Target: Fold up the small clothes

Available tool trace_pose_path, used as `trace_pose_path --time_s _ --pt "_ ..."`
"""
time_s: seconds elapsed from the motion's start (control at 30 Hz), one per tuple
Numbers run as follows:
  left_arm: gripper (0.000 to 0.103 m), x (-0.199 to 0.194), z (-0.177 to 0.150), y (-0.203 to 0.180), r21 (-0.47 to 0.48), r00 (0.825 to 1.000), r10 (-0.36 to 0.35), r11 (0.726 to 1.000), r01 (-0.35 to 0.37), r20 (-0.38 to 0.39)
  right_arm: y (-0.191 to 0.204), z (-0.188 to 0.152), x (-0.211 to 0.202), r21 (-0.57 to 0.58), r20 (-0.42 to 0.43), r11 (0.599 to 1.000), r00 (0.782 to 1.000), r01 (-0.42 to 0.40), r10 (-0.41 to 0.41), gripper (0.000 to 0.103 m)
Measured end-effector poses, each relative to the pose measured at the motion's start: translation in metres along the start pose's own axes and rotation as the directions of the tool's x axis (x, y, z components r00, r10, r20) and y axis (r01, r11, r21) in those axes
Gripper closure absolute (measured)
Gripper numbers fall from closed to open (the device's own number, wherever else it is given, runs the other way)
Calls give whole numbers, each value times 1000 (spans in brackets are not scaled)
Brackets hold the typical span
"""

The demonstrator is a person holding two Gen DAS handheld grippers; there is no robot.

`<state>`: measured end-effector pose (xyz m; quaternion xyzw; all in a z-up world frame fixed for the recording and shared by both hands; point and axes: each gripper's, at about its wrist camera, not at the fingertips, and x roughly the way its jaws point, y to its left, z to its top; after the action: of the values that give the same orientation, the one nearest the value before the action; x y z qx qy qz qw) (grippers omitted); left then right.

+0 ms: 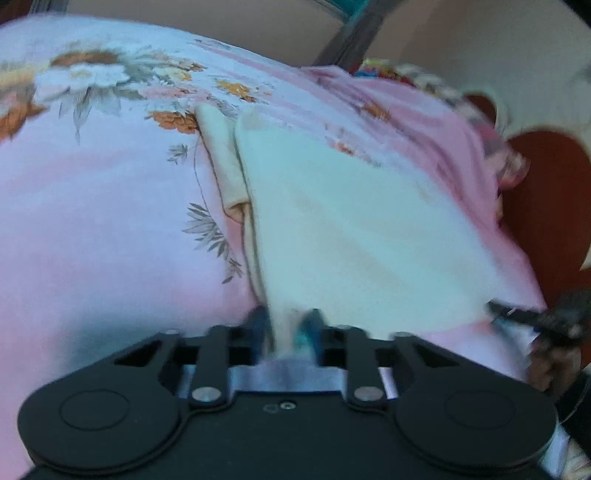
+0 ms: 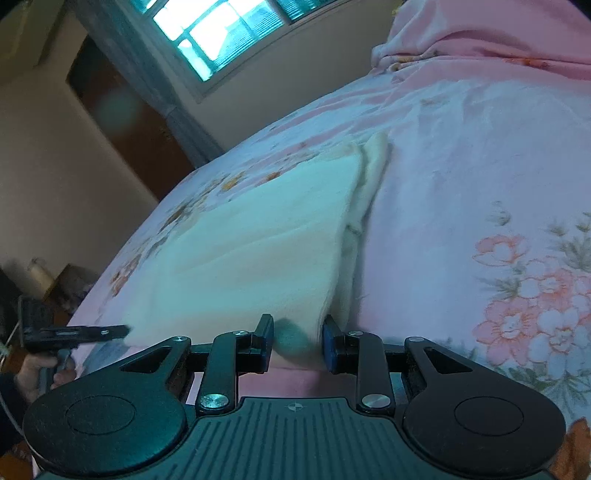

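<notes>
A small cream-white garment [image 1: 351,229] lies folded on the pink floral bedspread [image 1: 103,221]. My left gripper [image 1: 286,328] is shut on the garment's near corner, the cloth pinched between its fingers. In the right wrist view the same garment [image 2: 258,243] lies ahead, and my right gripper [image 2: 298,341] grips its near corner, jaws closed onto the bunched cloth. The left gripper [image 2: 92,334] shows at the left of the right wrist view, the right gripper [image 1: 532,317] at the right edge of the left wrist view.
The bed's edge falls off to a red-brown floor [image 1: 546,206] on the right in the left wrist view. A bunched pink blanket [image 2: 480,33] lies at the far end. A window [image 2: 221,29], a dark door [image 2: 122,122] and a wall stand beyond the bed.
</notes>
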<state>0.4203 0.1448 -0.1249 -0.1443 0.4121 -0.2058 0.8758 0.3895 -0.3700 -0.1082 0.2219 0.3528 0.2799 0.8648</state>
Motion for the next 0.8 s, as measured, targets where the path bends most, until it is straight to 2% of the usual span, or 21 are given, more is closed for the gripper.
trace_pose_path --time_s 0.03,0.07,0.17,0.27,0.33,0.37,0.43,0.5,0.53,0.6,0.63,0.67,0.7,0.77,0.8 --pt "95 0 -1 -1 2 1000 3 1000 -3 -5 0 1 4 -12 -16 1000 1000 5 -6 96" --pt "98 1 -1 -2 6 1000 10 1000 -10 -7 1 1 6 -26 -27 999 999 33 -34 100" --pt "100 -5 3 2 -35 1000 -13 999 13 -9 1 2 -3 0 6 1000 1000 10 -10 101" --pt "100 -18 5 1 -30 1000 -16 999 16 1 7 8 -19 11 25 1000 1000 -13 13 101" --pt "101 -21 6 3 -14 1000 29 999 -29 9 7 9 -19 6 12 1000 1000 18 -18 101" --pt "100 -17 4 3 9 997 79 997 -79 -1 4 7 -12 4 -19 998 998 63 -63 101" --pt "93 -11 -1 5 45 995 101 994 -101 1 6 0 6 -61 -81 989 987 133 -137 101" --pt "81 -20 -3 6 28 993 111 993 -112 25 12 1 2 -58 -34 982 983 180 -183 100" --pt "78 -30 -3 4 19 987 151 988 -152 49 15 3 -5 -51 4 975 976 216 -217 100" --pt "54 -55 -7 -10 29 948 272 960 -280 164 27 4 -23 -77 90 943 944 325 -318 99" --pt "48 -63 -10 -24 54 930 287 950 -306 230 35 4 -28 -95 117 942 943 322 -310 99" --pt "32 -63 -11 -39 97 924 272 947 -307 268 48 3 -28 -112 126 949 951 295 -281 99" --pt "23 -56 -12 -61 145 924 256 941 -306 285 60 1 -22 -133 127 949 955 285 -269 99" --pt "23 -35 -13 -102 208 928 229 932 -296 293 94 -8 0 -202 135 940 958 276 -253 98" --pt "23 -22 -13 -121 233 928 230 924 -303 294 110 -14 13 -236 134 926 954 295 -270 98"
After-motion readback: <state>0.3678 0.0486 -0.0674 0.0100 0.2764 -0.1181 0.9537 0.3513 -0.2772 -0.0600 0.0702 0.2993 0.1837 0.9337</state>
